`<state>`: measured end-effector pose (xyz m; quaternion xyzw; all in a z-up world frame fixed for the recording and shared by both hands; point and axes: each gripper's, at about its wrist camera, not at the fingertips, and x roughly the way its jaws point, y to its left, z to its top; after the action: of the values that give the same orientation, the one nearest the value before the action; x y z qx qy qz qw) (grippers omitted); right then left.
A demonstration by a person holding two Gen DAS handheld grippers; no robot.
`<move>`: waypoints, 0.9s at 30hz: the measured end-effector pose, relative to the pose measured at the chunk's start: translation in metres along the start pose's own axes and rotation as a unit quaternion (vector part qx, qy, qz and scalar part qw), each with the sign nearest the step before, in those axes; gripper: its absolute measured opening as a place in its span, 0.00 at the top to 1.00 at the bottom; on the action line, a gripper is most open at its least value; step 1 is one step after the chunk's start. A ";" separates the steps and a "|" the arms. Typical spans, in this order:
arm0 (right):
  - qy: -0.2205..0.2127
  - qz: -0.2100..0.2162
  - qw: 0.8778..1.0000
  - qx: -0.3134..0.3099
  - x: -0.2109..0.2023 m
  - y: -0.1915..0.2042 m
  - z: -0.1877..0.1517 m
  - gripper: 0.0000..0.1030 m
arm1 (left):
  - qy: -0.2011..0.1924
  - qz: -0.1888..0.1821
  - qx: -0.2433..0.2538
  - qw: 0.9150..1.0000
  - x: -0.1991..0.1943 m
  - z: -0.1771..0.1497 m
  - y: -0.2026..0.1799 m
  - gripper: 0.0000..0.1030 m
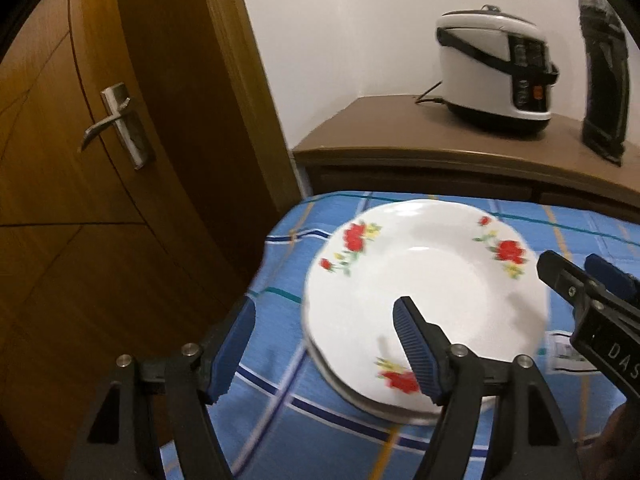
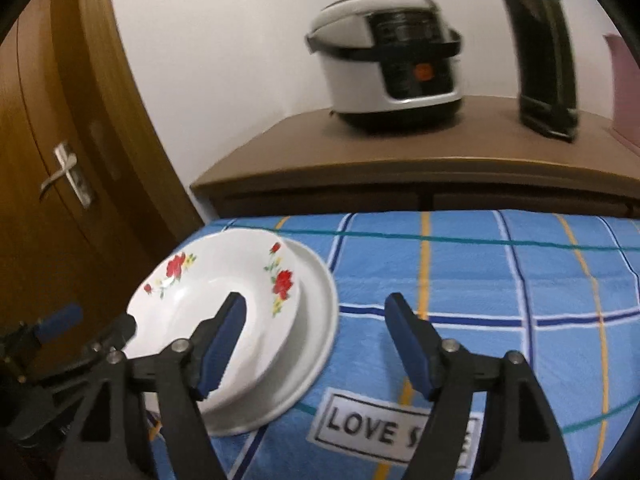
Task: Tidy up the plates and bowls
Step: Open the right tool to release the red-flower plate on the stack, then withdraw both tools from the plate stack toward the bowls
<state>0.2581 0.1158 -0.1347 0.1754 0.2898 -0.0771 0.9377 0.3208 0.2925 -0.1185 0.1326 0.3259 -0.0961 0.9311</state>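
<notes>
A white plate with red flowers (image 1: pixel 428 280) lies stacked on a plain white plate (image 2: pixel 320 304) on the blue checked cloth (image 1: pixel 280 412). It also shows in the right wrist view (image 2: pixel 224 280). My left gripper (image 1: pixel 324 338) is open and empty, its right finger over the flowered plate, its left finger off the plate's left rim. My right gripper (image 2: pixel 316 336) is open and empty, its left finger over the stack, its right finger over the cloth. The right gripper's tips show at the right of the left wrist view (image 1: pixel 576 276).
A wooden door with a metal handle (image 1: pixel 116 124) stands left of the table. Behind the table a brown cabinet (image 1: pixel 400 136) carries a white rice cooker (image 1: pixel 496 68) and a tall black container (image 1: pixel 604 80). The cloth has a "LOVE" label (image 2: pixel 392 432) at front right.
</notes>
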 end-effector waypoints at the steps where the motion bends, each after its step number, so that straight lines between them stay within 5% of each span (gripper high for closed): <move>1: -0.002 -0.004 1.000 0.001 -0.004 -0.001 -0.001 0.29 | 0.001 -0.008 -0.003 1.000 -0.002 0.000 -0.002 0.28; 11: 0.004 -0.041 0.999 0.012 -0.061 -0.031 -0.032 0.29 | 0.002 -0.083 0.000 0.997 -0.044 -0.019 -0.052 0.28; 27: -0.048 -0.088 0.994 0.031 -0.191 -0.103 -0.057 0.30 | -0.009 -0.164 0.041 0.986 -0.122 -0.041 -0.119 0.28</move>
<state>0.0463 0.0496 -0.0995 0.1744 0.2562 -0.1766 0.9342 0.1711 0.2035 -0.0939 0.1141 0.3305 -0.2624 0.8994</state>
